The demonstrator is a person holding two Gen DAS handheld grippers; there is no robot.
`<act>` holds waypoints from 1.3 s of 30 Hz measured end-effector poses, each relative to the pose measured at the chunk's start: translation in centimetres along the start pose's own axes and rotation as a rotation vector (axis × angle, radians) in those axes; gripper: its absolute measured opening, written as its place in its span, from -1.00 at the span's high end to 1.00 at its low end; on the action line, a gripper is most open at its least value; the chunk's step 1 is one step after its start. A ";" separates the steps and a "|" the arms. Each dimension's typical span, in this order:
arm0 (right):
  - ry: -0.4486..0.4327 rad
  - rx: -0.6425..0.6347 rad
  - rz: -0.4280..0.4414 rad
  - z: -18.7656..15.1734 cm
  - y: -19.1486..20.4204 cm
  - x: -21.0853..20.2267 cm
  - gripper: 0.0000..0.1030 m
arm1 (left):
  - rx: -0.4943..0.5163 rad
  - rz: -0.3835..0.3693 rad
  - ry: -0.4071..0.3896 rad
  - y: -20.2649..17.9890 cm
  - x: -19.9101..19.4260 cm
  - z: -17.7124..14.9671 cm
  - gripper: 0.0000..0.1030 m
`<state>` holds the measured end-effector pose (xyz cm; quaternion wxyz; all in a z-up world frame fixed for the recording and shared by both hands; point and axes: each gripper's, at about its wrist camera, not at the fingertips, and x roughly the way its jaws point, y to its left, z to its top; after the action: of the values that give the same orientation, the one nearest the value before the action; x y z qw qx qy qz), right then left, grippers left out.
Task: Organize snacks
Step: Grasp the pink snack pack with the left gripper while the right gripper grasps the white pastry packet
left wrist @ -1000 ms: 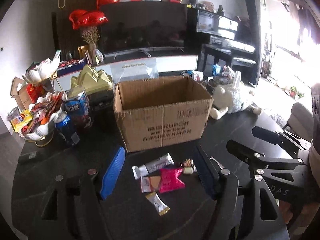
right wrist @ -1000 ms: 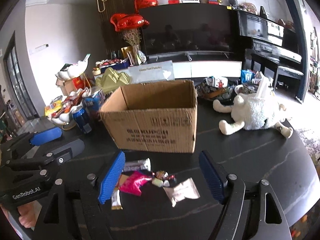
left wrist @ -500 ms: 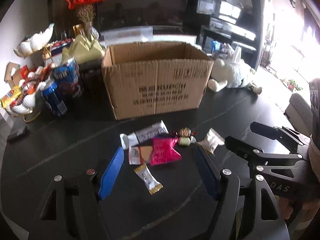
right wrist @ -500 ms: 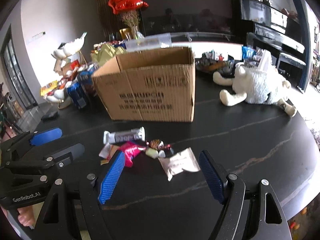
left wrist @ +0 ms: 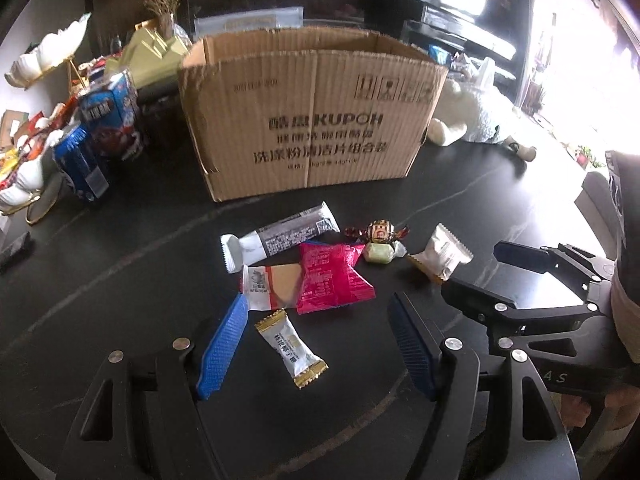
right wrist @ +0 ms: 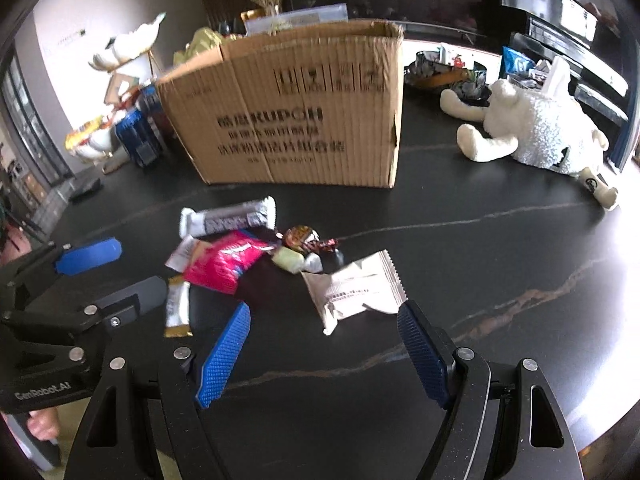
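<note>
Several snacks lie loose on the black table in front of an open cardboard box (left wrist: pixel 312 120) (right wrist: pixel 296 120): a grey bar (left wrist: pixel 280 238) (right wrist: pixel 228 218), a pink packet (left wrist: pixel 330 278) (right wrist: pixel 228 262), a small white-and-gold candy (left wrist: pixel 290 346) (right wrist: pixel 178 306), a brown sweet (left wrist: pixel 378 231), a pale green sweet (left wrist: pixel 378 253) and a white packet (left wrist: pixel 440 254) (right wrist: pixel 354 290). My left gripper (left wrist: pixel 316 350) is open just above the white-and-gold candy. My right gripper (right wrist: pixel 324 352) is open just short of the white packet. Both are empty.
Blue cans and cartons (left wrist: pixel 104 128) and a white dish of snacks (left wrist: pixel 24 172) stand left of the box. A white plush toy (right wrist: pixel 532 128) lies at the right. The table edge (right wrist: pixel 600 412) curves close on the right.
Both grippers have moved forward and down toward the snacks. The box and the snacks now look larger and nearer. Nothing has been taken hold of.
</note>
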<state>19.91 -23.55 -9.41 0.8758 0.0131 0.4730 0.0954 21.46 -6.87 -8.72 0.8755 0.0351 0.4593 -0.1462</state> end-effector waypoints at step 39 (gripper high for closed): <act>0.008 -0.026 -0.030 0.6 -0.9 3.5 0.34 | -0.041 -0.061 0.090 -0.5 6.1 1.8 0.20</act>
<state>22.43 -23.80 -12.05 0.8752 -0.0058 0.4755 0.0886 26.04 -9.05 -12.62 0.8497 0.0098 0.5018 -0.1618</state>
